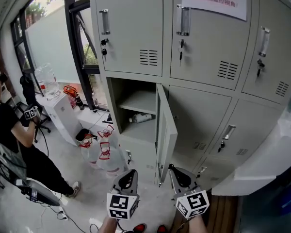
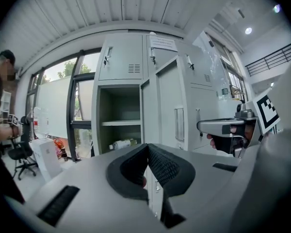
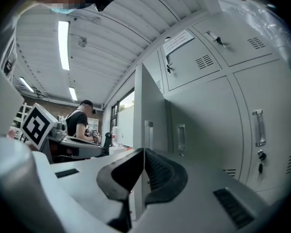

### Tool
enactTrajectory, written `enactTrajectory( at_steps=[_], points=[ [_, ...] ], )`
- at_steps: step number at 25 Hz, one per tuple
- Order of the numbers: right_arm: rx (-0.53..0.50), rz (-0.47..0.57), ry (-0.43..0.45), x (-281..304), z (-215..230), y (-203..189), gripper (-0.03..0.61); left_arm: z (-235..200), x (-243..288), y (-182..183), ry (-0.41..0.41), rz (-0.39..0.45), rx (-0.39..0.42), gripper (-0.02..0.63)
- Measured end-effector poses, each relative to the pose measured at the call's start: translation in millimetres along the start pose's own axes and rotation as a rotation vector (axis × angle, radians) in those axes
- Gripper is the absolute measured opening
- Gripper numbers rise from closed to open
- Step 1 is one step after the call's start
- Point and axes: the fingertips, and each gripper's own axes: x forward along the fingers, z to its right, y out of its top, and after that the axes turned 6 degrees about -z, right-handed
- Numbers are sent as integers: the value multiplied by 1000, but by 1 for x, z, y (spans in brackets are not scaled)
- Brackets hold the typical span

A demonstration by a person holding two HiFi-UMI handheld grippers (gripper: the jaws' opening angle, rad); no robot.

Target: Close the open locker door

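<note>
Head view — open locker (image 1: 117,101), bottle (image 1: 141,118) lying inside, left claw (image 1: 129,174) and right claw (image 1: 177,174) pinched together — empty.

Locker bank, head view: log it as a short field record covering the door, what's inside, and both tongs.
open door: hinged on its right, swung out towards the camera
compartment: one shelf, bare
bottle: lying on its side on the compartment floor
left tongs: shut, empty, short of the door
right tongs: shut, empty, short of the door
task state: door not yet closed
</note>
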Motion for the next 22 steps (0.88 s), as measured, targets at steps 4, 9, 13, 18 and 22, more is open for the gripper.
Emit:
enactTrajectory(
  at_steps=[4,9,13,18,22],
  points=[
    [1,16,191,7,-15,2,116,-6,-8,-5,81,-14,-27,21],
    [36,51,294,16,-9,7,243,-6,-14,-7,146,-16,-38,21],
    [29,52,341,27,-6,8,252,-8,-17,-9,192,-15,-43,21],
    [15,48,385,33,-10,7,242,-16,-27,-14,250,-18,-60,21],
    [4,28,404,35,-12,3,210,-19,-33,-19,284,-22,-74,21]
  ],
)
